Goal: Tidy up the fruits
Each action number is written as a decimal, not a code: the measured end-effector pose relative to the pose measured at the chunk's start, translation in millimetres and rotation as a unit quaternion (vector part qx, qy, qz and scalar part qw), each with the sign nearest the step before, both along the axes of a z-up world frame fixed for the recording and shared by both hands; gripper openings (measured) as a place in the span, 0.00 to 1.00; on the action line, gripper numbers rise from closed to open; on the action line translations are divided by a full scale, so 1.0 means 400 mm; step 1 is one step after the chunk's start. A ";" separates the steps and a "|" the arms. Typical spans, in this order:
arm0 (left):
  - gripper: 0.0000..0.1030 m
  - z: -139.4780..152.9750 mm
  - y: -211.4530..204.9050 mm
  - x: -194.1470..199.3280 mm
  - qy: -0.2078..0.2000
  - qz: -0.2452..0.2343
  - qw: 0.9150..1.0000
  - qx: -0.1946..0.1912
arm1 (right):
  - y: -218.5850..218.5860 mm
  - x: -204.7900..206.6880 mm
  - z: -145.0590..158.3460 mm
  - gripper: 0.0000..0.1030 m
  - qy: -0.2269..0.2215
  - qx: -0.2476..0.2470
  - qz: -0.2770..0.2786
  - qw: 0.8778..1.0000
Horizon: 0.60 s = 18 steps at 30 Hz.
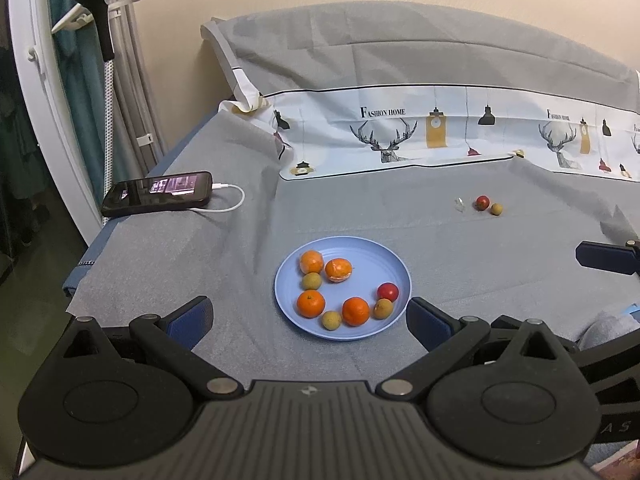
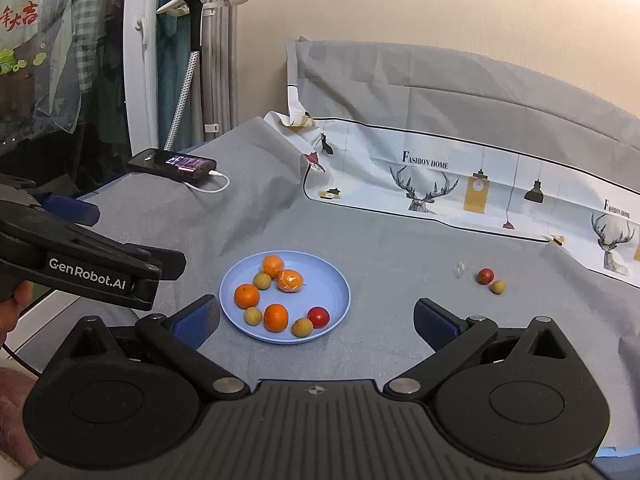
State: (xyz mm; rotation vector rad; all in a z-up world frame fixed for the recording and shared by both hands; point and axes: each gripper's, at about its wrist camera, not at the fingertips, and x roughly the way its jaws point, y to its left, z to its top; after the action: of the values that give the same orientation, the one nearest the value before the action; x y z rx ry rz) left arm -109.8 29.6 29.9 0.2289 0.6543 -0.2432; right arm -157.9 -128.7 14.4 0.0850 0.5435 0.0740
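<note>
Fruit mostly on plate [image 1: 400, 276], two strays, red fruit [image 2: 485, 276] touching longan [image 2: 498, 287], loose on cloth beyond, ahead-right of right gripper [image 2: 316, 320], nearer it than left gripper [image 1: 310, 320]; both spread wide, empty

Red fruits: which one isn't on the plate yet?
The red fruit lying on the grey cloth beside a small tan fruit, right of the blue plate. The other red one sits on the plate.
</note>
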 end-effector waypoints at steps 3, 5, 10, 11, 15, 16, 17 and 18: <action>1.00 -0.004 0.002 0.004 0.002 0.000 1.000 0.002 | -0.003 0.003 -0.004 0.99 0.004 0.004 0.000 1.000; 1.00 -0.006 0.002 0.008 0.005 0.001 1.000 0.003 | -0.003 0.007 -0.007 0.99 0.007 0.005 0.000 1.000; 1.00 -0.016 -0.003 0.022 0.010 0.000 1.000 0.011 | -0.007 0.020 -0.016 0.99 0.016 0.012 0.001 1.000; 1.00 -0.018 -0.005 0.025 0.011 -0.001 1.000 0.013 | -0.010 0.024 -0.019 0.99 0.018 0.014 0.001 1.000; 1.00 -0.028 -0.020 0.043 0.018 -0.006 0.999 0.026 | -0.020 0.039 -0.035 0.99 0.028 0.025 -0.001 0.999; 1.00 -0.031 -0.026 0.049 0.021 -0.007 0.999 0.029 | -0.023 0.044 -0.040 0.99 0.031 0.028 -0.002 0.999; 1.00 -0.034 -0.030 0.056 0.024 -0.008 0.999 0.031 | -0.027 0.048 -0.045 0.99 0.034 0.031 -0.003 0.999; 1.00 -0.036 -0.035 0.063 0.028 -0.008 0.999 0.032 | -0.032 0.053 -0.052 0.99 0.037 0.034 -0.005 0.999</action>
State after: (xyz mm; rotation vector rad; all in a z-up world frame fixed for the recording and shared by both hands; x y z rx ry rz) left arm -84.6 15.6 15.4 0.2898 0.7160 -0.2448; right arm -136.6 -141.4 -6.3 0.1579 0.6143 0.0801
